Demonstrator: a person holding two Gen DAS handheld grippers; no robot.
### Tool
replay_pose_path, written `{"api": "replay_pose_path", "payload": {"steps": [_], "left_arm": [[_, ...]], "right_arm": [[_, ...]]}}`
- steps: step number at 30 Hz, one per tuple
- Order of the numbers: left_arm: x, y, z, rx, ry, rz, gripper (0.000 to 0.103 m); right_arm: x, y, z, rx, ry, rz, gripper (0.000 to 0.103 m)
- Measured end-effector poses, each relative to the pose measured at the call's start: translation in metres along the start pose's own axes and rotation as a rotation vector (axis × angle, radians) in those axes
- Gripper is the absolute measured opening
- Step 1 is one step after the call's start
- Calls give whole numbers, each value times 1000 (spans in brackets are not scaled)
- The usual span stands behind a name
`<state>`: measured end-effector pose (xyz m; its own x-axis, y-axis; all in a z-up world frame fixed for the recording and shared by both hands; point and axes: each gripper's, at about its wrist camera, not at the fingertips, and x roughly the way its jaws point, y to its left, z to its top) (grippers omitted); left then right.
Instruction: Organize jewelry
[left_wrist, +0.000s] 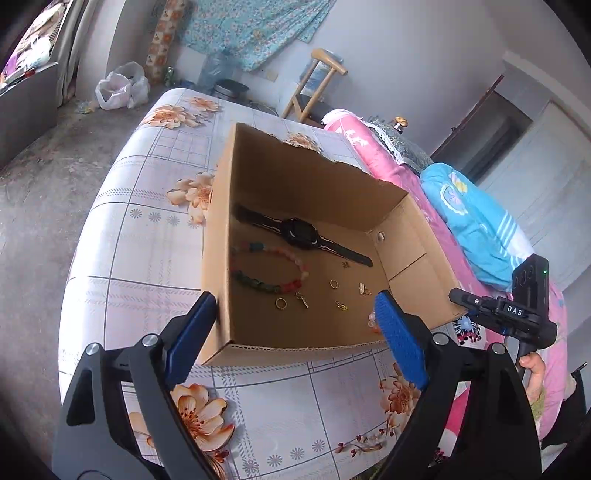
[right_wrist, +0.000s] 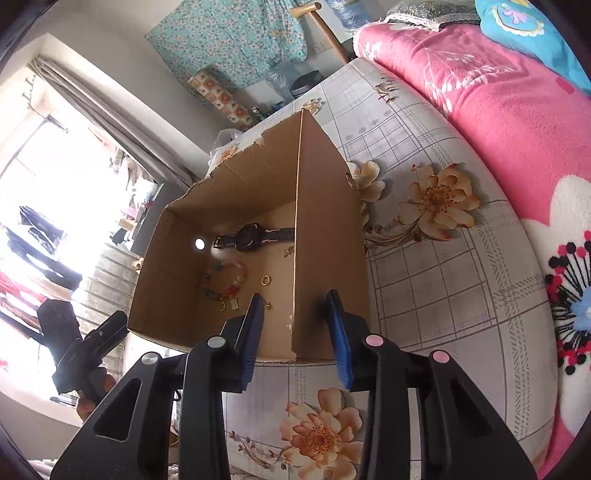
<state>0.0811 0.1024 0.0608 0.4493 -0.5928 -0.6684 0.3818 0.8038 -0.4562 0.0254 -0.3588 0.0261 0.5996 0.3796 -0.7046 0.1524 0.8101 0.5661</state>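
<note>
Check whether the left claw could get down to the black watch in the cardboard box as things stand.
Probably yes. The cardboard box is open on top, the left claw stands open and empty at its near rim, and the black watch lies uncovered near the far wall. The deep walls and the bead bracelet could hamper it.

The left gripper's right finger (left_wrist: 400, 341) covers most of a pale pink beaded piece (left_wrist: 372, 320) in the cardboard box (left_wrist: 218, 258). Small gold pieces (left_wrist: 341, 305) there are too tiny to identify. In the right wrist view the box wall (right_wrist: 325, 236) hides one end of the watch (right_wrist: 255, 236).
</note>
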Motion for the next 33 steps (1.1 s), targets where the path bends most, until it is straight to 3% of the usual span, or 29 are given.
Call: {"api": "replay_pose_path", "payload": {"steps": [5,15,24,29,33], "left_arm": [[-6,-9,-17,41,24,-4,83],[-29,-21,-53,34,75,-93,83],[-37,-30,-72,48,78,-82,83],[-41,-38,-77,87,44,-46,83],[-62,-52,-81,150,-80,53,84]], "right_arm": [[-10,-3,-7,4,2,-26,34],[-39,-17,-31,41,-10,-34,34],[-49,-21,-47,47,-24,-46,34],[-53,-23,-53,33,-45,-59,35],[-73,-17,-63,5,-132,-160,44]]}}
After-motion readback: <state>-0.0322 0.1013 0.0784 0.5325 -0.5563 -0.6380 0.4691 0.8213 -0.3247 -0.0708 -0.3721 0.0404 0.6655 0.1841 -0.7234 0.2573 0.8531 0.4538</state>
